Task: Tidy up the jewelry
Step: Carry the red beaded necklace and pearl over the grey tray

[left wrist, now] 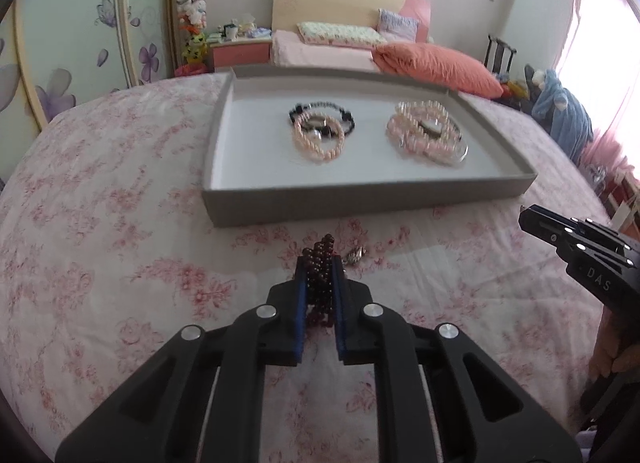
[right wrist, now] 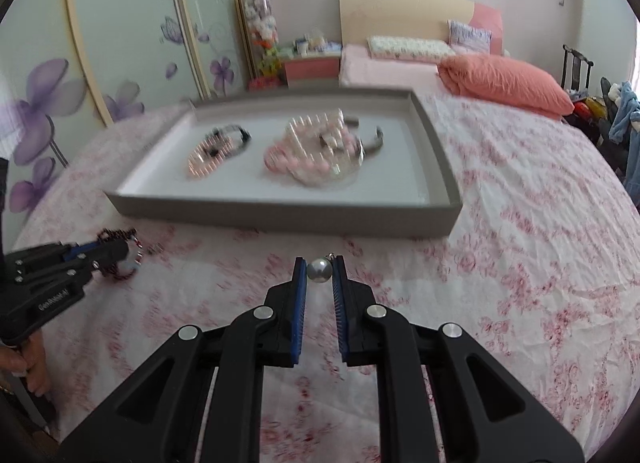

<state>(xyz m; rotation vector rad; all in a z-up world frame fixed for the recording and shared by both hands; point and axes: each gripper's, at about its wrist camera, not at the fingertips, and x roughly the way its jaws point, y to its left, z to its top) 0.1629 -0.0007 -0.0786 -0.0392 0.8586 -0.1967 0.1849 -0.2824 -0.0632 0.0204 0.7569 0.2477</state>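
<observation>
the left gripper (left wrist: 320, 263) clenched a dark red bead bracelet (left wrist: 319, 275), its bunched strands running lengthwise toward the grey tray (left wrist: 360, 203). the right gripper (right wrist: 319, 263) pinched a silver pearl pendant (right wrist: 319, 270), loop end toward the tray's near edge.

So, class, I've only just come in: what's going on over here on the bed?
A person is sorting jewelry with a handheld gripper in each hand. The left gripper is shut on a dark red bead bracelet, low over the floral bedspread. The right gripper is shut on a silver pearl earring. Ahead lies a grey tray already holding two small heaps of pink and black bracelets.
</observation>
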